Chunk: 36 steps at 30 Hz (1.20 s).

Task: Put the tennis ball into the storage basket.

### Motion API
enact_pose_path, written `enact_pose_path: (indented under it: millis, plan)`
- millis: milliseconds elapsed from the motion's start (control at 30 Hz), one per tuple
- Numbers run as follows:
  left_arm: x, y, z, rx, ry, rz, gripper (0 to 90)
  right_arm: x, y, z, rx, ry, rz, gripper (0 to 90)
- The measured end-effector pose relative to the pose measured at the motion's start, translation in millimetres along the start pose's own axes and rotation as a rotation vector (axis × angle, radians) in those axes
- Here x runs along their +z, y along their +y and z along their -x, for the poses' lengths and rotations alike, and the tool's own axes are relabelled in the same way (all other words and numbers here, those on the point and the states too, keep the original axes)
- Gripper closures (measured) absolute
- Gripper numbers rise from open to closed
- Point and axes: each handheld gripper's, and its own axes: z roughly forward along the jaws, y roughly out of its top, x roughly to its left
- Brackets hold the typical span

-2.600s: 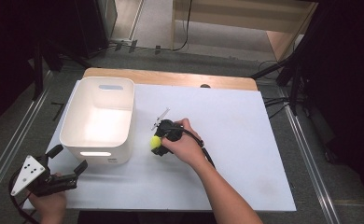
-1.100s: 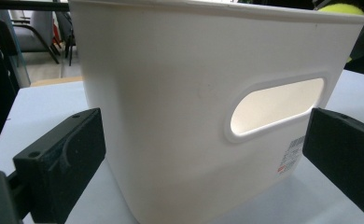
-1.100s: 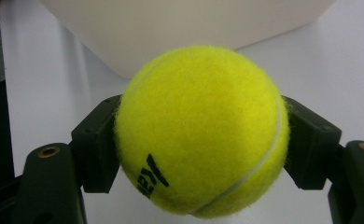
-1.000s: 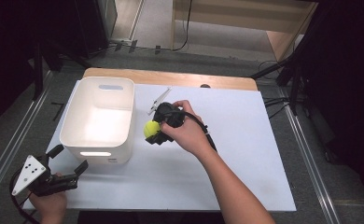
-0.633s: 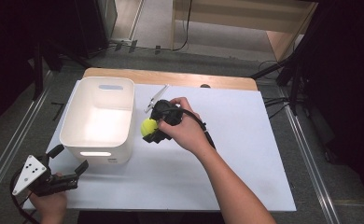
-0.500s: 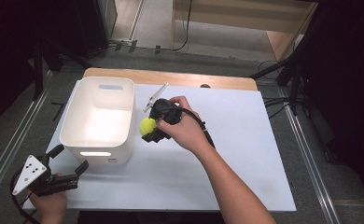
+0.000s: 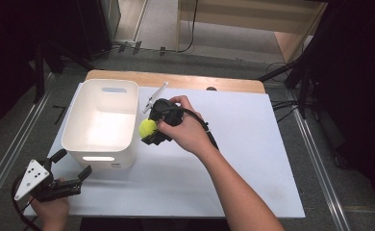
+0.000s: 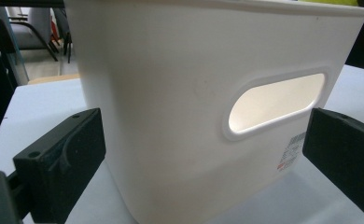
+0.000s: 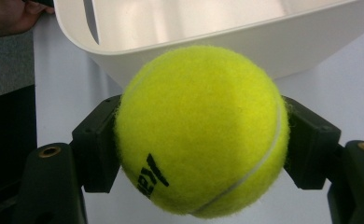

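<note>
A yellow-green tennis ball [image 7: 147, 127] [image 9: 201, 130] is clamped in my right gripper [image 7: 152, 129] [image 9: 201, 140], both black pads pressing its sides. The ball hangs just right of the white plastic bin's [image 7: 101, 126] right wall, about level with its rim [image 9: 180, 39]. My left gripper [image 7: 66, 169] rests at the table's near left corner, open, with its jaws either side of the bin's near wall [image 8: 180, 112] and its handle slot [image 8: 276, 102], not touching it.
The white table top [image 7: 233, 159] stretches to the right of the bin, with a wooden strip [image 7: 176, 79] along its far edge. A cable [image 7: 205, 130] trails over the right wrist. Dark floor and metal rails surround the table.
My right gripper has carried the ball up and left from the table's middle to the bin's right wall. The left gripper has stayed put.
</note>
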Motion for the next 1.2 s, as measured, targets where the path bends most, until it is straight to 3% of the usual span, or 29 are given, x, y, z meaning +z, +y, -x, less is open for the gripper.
enact_pose_path:
  millis: [633, 1200]
  plan:
    - [1.1, 0.3, 0.6, 0.003, -0.004, -0.013, 0.0, -6.2, 27.1, -3.1, -0.035, 0.012, 0.016, 24.2]
    - [2.7, 0.4, 1.1, 0.002, -0.005, -0.017, 0.0, 2.1, 50.0, -12.3, -0.065, 0.025, 0.028, 24.2]
